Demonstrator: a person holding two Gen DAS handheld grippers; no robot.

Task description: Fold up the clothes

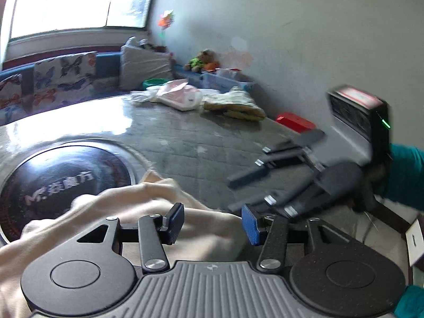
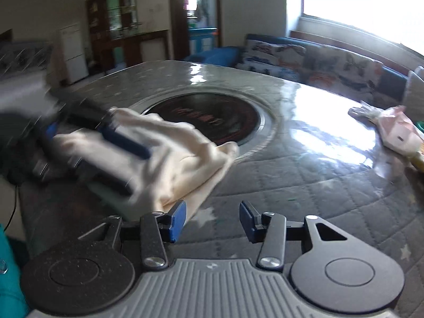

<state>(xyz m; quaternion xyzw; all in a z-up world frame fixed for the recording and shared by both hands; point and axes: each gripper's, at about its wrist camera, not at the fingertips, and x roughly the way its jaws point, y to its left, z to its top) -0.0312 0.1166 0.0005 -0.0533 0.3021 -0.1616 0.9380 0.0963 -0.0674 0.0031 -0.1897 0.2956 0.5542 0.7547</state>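
We find the left gripper (image 1: 213, 221) half open over the crumpled cream cloth garment (image 1: 132, 206), gripping nothing; the right gripper (image 2: 212, 221) half open, empty, above the grey quilted surface (image 2: 304, 175).

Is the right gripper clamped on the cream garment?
No. In the right wrist view the right gripper stands open over bare quilted table cover, with the cream garment off to its left.

Daylit fisheye views, blown-out window (image 1: 79, 0).
Glare streaks the table (image 2: 331, 122) toward one o'clock; the right gripper (image 1: 265, 177) smears; edges bend.
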